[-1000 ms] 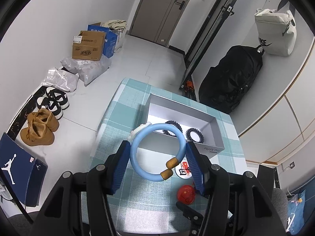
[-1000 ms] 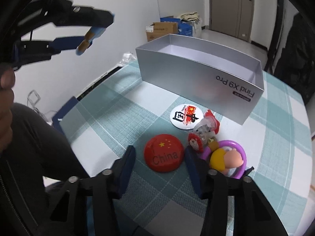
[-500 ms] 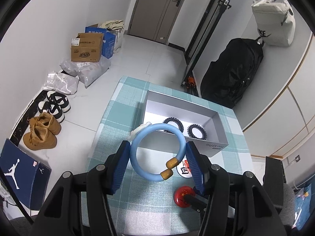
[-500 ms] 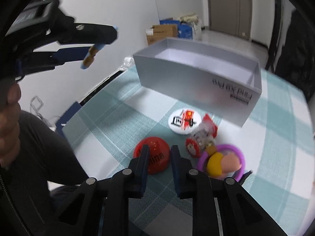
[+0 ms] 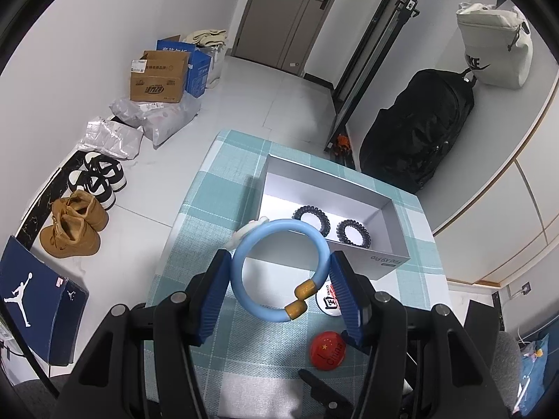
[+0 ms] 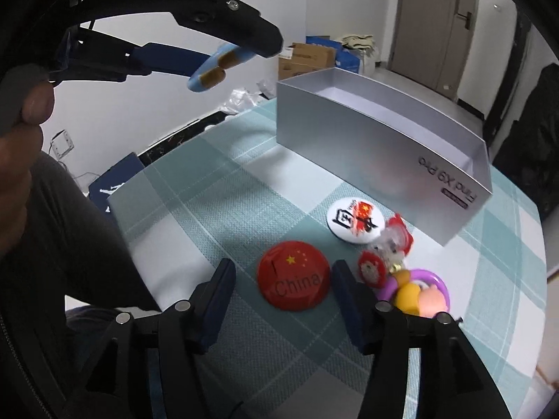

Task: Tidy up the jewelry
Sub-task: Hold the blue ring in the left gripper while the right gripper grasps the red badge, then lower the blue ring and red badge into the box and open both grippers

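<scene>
Two blue fingers of the left gripper (image 5: 279, 279) clamp a light blue bangle (image 5: 279, 270) with two tan end caps, one finger pressed on each side of the ring, raised above the checked tablecloth (image 5: 195, 244). Beyond the fingertips sits the silver box (image 5: 380, 262), holding two dark coil hair ties (image 5: 312, 215). The right gripper (image 6: 281, 279) stands wide apart, its fingers flanking the red China badge (image 6: 293, 279) on the cloth without clearly touching it; just past the right finger lie a white badge (image 6: 354, 221) and a purple ring toy (image 6: 424, 291).
</scene>
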A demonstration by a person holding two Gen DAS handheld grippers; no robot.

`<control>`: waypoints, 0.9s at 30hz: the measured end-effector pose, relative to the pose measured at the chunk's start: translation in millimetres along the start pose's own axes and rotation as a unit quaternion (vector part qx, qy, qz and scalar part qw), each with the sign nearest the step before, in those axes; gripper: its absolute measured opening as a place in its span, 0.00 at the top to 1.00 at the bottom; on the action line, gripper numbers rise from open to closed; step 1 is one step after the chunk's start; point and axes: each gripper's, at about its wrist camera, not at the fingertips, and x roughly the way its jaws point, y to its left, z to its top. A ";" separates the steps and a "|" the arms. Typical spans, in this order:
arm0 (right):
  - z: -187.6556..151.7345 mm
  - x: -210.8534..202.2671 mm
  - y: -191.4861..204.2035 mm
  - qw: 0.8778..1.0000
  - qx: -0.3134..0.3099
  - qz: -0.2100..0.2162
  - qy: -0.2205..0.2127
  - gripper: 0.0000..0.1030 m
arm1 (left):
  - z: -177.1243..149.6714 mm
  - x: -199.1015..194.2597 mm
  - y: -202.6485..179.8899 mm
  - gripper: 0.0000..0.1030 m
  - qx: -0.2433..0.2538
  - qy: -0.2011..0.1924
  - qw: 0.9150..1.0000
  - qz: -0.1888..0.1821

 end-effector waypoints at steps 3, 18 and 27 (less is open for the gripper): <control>3.6 1.9 -3.5 1.000 0.008 -0.004 -0.001 0.59 | 0.6 -0.6 0.8 0.49 -0.002 -0.001 1.000 0.000; 7.1 -21.0 -24.6 0.997 0.059 0.037 -0.043 0.59 | 2.1 -0.8 -3.3 0.49 -0.002 -0.010 1.000 -0.010; 18.1 -58.6 -52.7 0.986 0.114 0.043 -0.117 0.59 | 10.5 10.7 -10.7 0.49 0.001 -0.004 1.000 -0.017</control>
